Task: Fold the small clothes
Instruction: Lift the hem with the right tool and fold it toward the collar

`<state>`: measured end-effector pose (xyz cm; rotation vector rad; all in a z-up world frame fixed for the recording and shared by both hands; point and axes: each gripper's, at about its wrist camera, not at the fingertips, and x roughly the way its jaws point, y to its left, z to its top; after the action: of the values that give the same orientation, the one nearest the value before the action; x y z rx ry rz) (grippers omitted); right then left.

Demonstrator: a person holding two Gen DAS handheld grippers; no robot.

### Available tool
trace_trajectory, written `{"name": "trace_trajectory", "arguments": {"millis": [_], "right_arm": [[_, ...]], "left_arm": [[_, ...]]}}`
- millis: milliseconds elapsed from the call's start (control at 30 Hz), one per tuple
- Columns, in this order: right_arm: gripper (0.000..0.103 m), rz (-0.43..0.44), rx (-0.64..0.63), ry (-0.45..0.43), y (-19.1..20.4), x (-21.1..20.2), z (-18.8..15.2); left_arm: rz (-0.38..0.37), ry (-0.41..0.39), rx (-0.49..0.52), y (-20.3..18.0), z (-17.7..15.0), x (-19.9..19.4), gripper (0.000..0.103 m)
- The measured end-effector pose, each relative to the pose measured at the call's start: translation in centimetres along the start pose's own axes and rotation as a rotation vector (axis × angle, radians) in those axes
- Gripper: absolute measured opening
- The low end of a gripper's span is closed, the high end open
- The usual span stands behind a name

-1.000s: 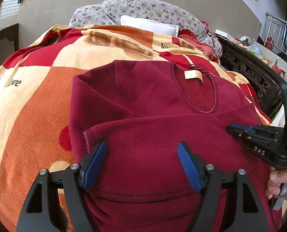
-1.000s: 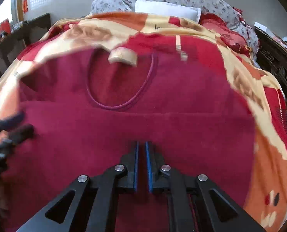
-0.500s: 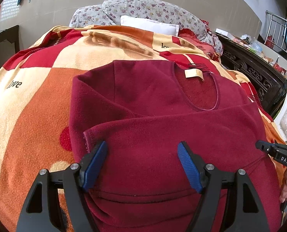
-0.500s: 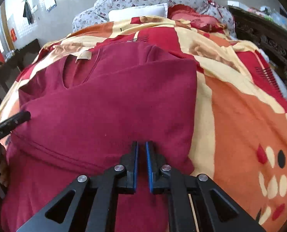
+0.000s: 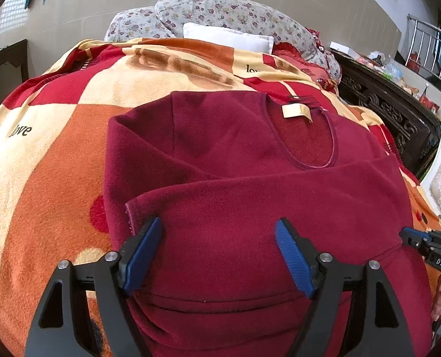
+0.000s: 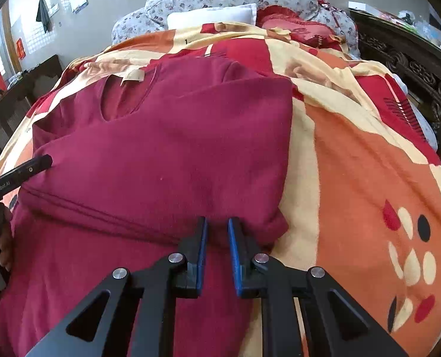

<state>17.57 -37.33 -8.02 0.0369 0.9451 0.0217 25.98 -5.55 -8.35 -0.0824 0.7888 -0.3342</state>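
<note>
A dark red fleece top [image 5: 250, 160] lies on the patterned blanket [image 5: 51, 154], neckline and tan label [image 5: 296, 111] at the far end. A sleeve [image 5: 280, 196] is folded across its body. My left gripper [image 5: 219, 238] is open over the near left part of the top, holding nothing. My right gripper [image 6: 217, 229] has its jaws slightly apart over the top's [image 6: 167, 148] near right edge, at the sleeve fold, with no cloth between them. Its tip [image 5: 410, 236] shows at the right in the left wrist view.
The orange, red and cream blanket [image 6: 369, 178] covers the whole bed. Floral pillows [image 5: 229, 15] and a white pillow [image 5: 229, 37] lie at the head. A dark carved wooden frame [image 5: 393, 113] runs along the right side. A dark table [image 5: 3, 59] stands far left.
My right gripper has moved right, from the middle of the top to its right edge, and its jaws have parted slightly. My left gripper has stayed still.
</note>
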Motion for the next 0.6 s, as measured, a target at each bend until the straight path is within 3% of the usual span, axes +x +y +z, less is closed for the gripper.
{"name": "trace_trajectory", "arguments": {"millis": [167, 233, 300, 367, 500, 600], "right_arm": [[0.016, -0.009, 0.067, -0.009, -0.2, -3.9, -0.6], [0.026, 0.012, 0.051, -0.051, 0.4, -7.1, -2.1], [0.052, 0.032, -0.001, -0.096, 1.3, -10.6, -4.8], [0.06, 0.046, -0.056, -0.128, 2.3, -13.5, -8.3], [0.06, 0.083, -0.106, -0.13, 3.4, -16.3, -15.0], [0.06, 0.077, -0.085, -0.142, 3.4, -17.8, -19.2]], "left_arm": [[0.053, 0.058, 0.133, -1.9, 0.2, 0.0, 0.087], [0.037, 0.053, 0.153, -1.9, 0.1, -1.8, 0.087], [-0.02, 0.022, 0.165, -1.3, -0.7, -5.2, 0.087], [-0.008, 0.007, 0.201, -0.5, -2.3, -8.0, 0.087], [0.023, 0.001, 0.236, 1.6, -7.0, -12.9, 0.087], [-0.019, 0.003, 0.247, 2.8, -11.2, -16.7, 0.087]]}}
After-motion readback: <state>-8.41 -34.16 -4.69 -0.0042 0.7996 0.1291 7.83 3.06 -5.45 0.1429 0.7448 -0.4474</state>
